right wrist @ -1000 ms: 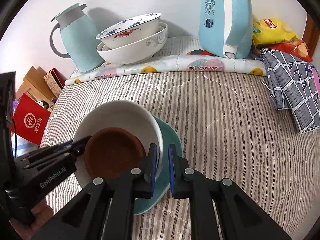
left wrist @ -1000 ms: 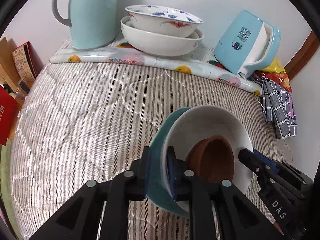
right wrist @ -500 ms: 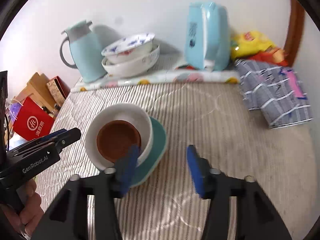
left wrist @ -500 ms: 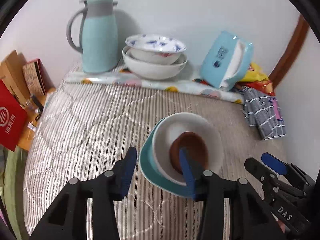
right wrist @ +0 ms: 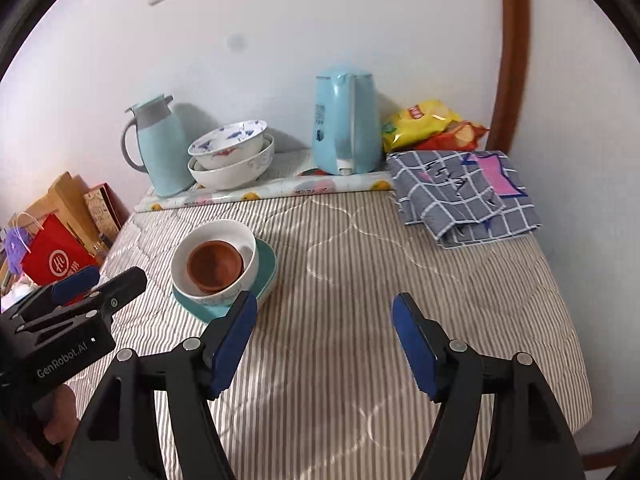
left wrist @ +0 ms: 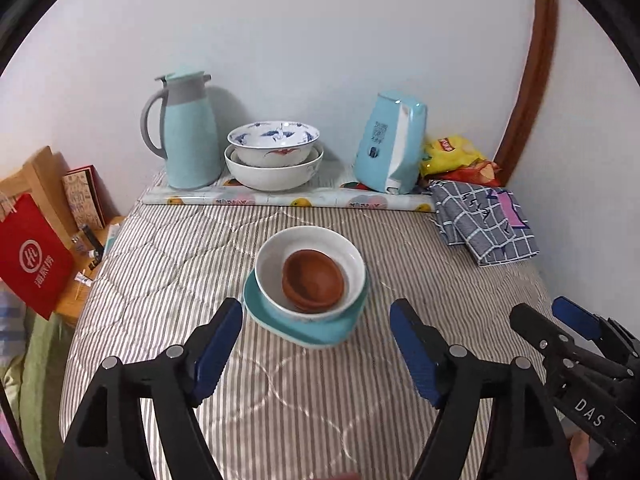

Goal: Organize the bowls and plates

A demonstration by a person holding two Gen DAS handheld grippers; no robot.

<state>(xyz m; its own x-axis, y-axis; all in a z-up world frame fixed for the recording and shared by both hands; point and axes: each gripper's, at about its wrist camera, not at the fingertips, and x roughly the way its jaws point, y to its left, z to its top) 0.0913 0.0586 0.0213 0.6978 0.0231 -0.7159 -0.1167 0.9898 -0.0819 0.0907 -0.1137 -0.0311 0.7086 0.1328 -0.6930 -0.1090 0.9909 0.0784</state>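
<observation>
Brown dish [left wrist: 313, 281] nests loosely in the white bowl [left wrist: 264, 272] on the teal plate [left wrist: 320, 330] — both grippers [left wrist: 316, 342] [right wrist: 324, 340] opening, empty — a bump on this soft quilt could tip it.

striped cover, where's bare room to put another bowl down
Free: the wide stretch right of the teal plate, below the checked cloth; also the strip left of the plate. Crowded: the back edge, with jug, stacked bowls and kettle.
</observation>
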